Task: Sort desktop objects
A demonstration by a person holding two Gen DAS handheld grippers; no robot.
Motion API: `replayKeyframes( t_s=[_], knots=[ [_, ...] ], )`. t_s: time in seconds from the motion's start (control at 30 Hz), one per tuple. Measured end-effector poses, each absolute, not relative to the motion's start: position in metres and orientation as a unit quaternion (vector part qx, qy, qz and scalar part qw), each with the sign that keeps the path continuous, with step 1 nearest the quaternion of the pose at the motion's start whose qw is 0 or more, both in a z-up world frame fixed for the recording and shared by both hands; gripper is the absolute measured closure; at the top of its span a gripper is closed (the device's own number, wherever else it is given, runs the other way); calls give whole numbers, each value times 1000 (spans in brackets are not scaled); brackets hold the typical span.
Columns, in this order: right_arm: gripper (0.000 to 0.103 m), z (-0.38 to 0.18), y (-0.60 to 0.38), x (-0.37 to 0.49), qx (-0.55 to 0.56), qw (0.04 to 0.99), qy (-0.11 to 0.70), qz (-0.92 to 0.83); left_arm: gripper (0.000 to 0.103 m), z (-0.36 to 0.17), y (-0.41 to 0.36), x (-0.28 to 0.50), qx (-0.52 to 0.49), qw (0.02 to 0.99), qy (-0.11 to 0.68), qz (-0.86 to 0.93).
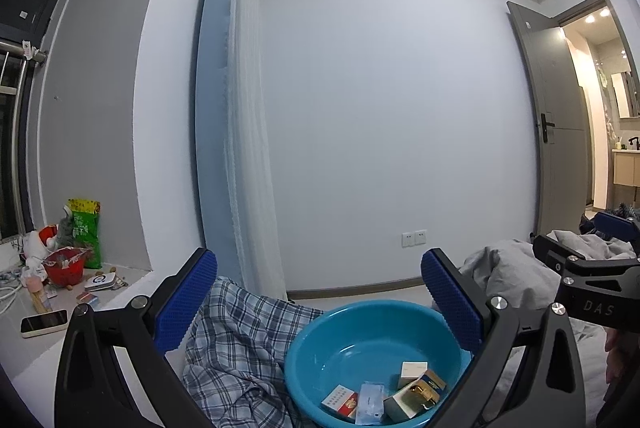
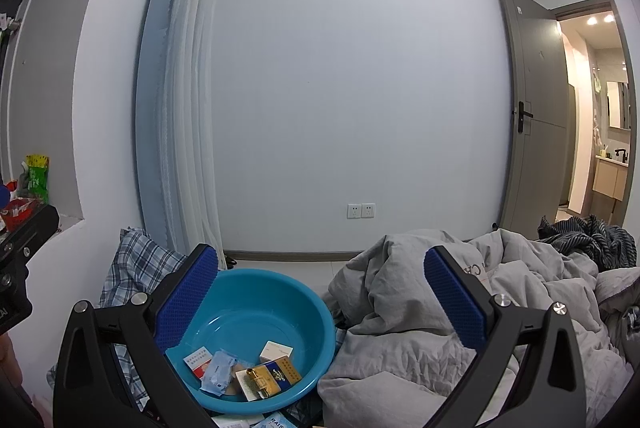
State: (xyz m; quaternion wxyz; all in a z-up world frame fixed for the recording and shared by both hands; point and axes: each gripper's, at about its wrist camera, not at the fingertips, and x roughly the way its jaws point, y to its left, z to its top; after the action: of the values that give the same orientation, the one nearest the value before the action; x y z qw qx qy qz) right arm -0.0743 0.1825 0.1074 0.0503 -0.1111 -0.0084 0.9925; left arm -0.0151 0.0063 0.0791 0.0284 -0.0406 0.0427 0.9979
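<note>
A blue plastic basin (image 1: 352, 324) (image 2: 276, 300) sits on the bed. It holds several small items: a red and white box (image 1: 339, 402) (image 2: 198, 358), a clear packet (image 1: 370, 406) (image 2: 218, 372), a white box (image 1: 413, 372) (image 2: 276, 350), and a blue and gold box (image 1: 434, 382) (image 2: 280, 376) with a gold padlock (image 1: 420, 390) (image 2: 256, 380) on it. My left gripper (image 1: 320, 298) is open and empty above the basin. My right gripper (image 2: 322, 292) is open and empty, right of the basin. The right gripper's body shows in the left wrist view (image 1: 588, 280).
A plaid cloth (image 1: 240, 344) (image 2: 136, 260) lies left of the basin. A grey duvet (image 2: 440, 308) (image 1: 508, 276) is heaped to its right. A windowsill at left holds a phone (image 1: 44, 322), a red basket (image 1: 64, 266) and a green bag (image 1: 86, 230). A white pack (image 2: 272, 422) lies below the basin.
</note>
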Motion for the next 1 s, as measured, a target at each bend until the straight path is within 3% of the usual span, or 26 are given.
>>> replayKeyframes(
  t_s=[1.0],
  knots=[
    [0, 105, 183, -76, -117, 52, -4, 992, 0, 79, 10, -23, -59, 31, 47, 997]
  ],
)
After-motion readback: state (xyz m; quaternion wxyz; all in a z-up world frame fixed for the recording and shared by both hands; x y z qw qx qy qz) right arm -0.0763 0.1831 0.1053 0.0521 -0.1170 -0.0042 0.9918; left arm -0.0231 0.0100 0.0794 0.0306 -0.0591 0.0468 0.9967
